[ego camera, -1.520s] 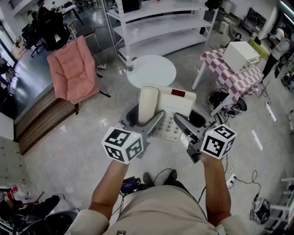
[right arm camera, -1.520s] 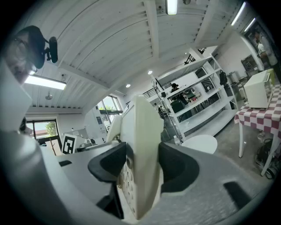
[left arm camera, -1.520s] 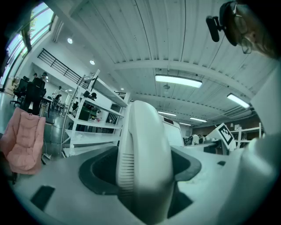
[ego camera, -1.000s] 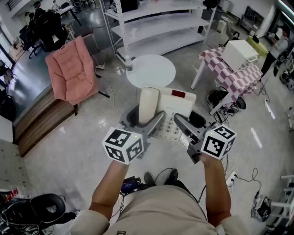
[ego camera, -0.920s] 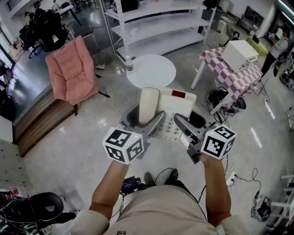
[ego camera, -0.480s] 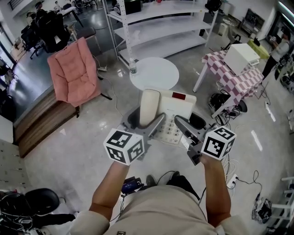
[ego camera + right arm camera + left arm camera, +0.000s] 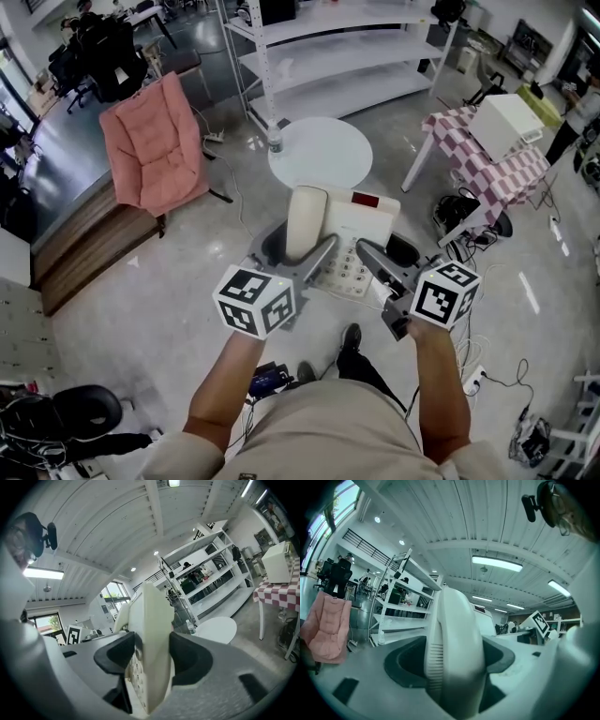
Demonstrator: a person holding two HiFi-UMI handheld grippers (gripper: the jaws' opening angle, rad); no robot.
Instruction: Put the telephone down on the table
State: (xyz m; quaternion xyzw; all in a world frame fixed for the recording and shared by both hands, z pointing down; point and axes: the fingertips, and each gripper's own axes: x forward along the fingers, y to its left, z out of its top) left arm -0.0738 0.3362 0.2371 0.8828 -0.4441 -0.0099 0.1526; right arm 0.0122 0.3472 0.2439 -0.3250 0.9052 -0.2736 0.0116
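Observation:
A cream-white desk telephone, with its handset on the left side, hangs in the air above the floor, held between both grippers. My left gripper is shut on the telephone's handset side; in the left gripper view the handset fills the gap between the dark pads. My right gripper is shut on the telephone's right edge, keypad facing left. A round white table stands just beyond the telephone, with nothing on its top.
A water bottle stands on the floor by the table's left edge. Pink chair at the left, white shelving behind, checkered table with a white box at the right. Cables lie on the floor.
The person has stepped forward, one foot now showing below the telephone. The round table and surroundings have shifted slightly right. Both grippers keep the same hold on the telephone.

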